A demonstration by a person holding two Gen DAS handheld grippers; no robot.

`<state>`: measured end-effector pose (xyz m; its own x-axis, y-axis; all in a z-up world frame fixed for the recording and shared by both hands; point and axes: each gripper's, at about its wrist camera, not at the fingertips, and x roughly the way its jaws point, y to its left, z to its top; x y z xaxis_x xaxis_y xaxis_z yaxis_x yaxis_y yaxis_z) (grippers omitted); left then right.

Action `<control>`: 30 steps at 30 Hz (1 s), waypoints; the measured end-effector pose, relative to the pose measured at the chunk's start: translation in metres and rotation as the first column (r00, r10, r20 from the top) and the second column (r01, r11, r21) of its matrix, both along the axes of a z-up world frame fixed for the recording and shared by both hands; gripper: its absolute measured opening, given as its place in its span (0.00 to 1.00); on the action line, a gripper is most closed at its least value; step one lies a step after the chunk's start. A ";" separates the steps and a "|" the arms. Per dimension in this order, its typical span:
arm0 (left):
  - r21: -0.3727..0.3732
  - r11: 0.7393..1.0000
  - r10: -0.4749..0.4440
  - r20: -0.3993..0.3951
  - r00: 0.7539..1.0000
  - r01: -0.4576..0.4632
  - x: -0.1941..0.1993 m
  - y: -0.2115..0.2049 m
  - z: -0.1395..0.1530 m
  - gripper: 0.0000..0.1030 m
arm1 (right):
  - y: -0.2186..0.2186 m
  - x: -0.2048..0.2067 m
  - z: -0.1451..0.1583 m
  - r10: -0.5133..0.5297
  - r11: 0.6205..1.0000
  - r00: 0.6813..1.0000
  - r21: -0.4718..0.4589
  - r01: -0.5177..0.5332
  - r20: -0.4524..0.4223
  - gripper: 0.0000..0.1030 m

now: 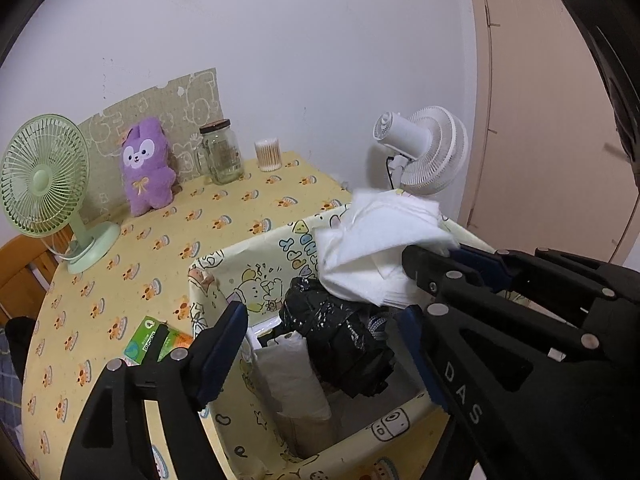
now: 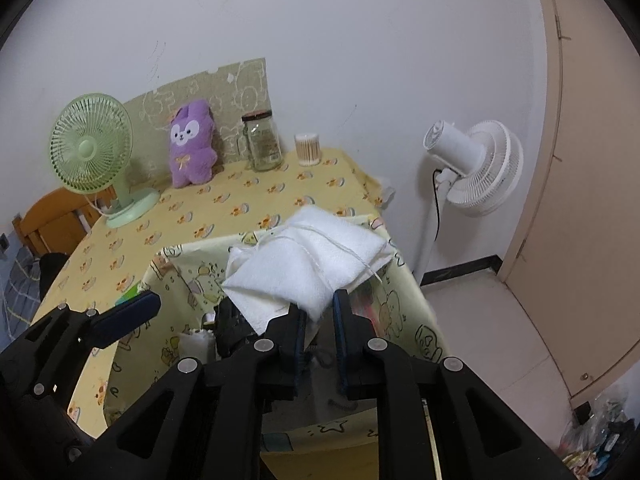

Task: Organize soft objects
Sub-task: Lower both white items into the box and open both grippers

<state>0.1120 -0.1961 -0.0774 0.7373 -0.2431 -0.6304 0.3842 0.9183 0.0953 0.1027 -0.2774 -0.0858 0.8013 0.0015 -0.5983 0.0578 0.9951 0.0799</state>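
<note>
Over a yellow cartoon-print storage bin [image 1: 248, 256] at the edge of a table covered in a yellow cloth [image 1: 132, 240], we hold a folded white cloth [image 2: 308, 264] in the right gripper [image 2: 320, 312], its two blue-padded fingers pinched on the near corner of the fabric, so that most of the cloth hangs unsupported above the bin's open top. Our left gripper [image 1: 324, 336] has its fingers spread wide and carries nothing, poised just over the bin's near rim. Inside the bin we see a crumpled black plastic bag [image 1: 340, 344] and a pale folded item [image 1: 292, 376]; a purple plush rabbit [image 1: 148, 168] sits well apart at the back of the table, between a green desk fan [image 1: 44, 184] and a glass jar [image 1: 220, 152]. The danger, as we judge it, lies in that thin corner grip: the folds could fall open, or the cloth could slide free and drape over the rim or drop beside the bin. A loose thread [image 2: 344, 248] might also snag a finger on release.
</note>
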 end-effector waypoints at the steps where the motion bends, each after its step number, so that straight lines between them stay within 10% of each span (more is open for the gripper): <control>1: 0.000 1.000 -0.001 -0.002 1.000 0.001 0.000 0.000 -0.001 0.80 | 0.000 0.000 -0.001 -0.005 1.000 1.000 -0.002 0.004 -0.003 0.23; 6: -0.006 1.000 -0.011 -0.015 1.000 0.010 0.001 0.001 -0.003 0.84 | -0.001 -0.003 -0.003 -0.041 0.999 0.999 -0.003 0.041 -0.005 0.70; 30: -0.041 0.999 -0.003 0.018 1.000 0.003 -0.022 0.035 0.018 0.89 | 0.031 -0.034 0.021 -0.060 0.997 0.996 -0.049 0.063 0.065 0.85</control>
<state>0.0902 -0.1616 -0.0591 0.7475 -0.2706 -0.6067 0.3855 0.9204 0.0644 0.0691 -0.2469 -0.0649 0.8351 -0.0780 -0.5445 0.1153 0.9927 0.0347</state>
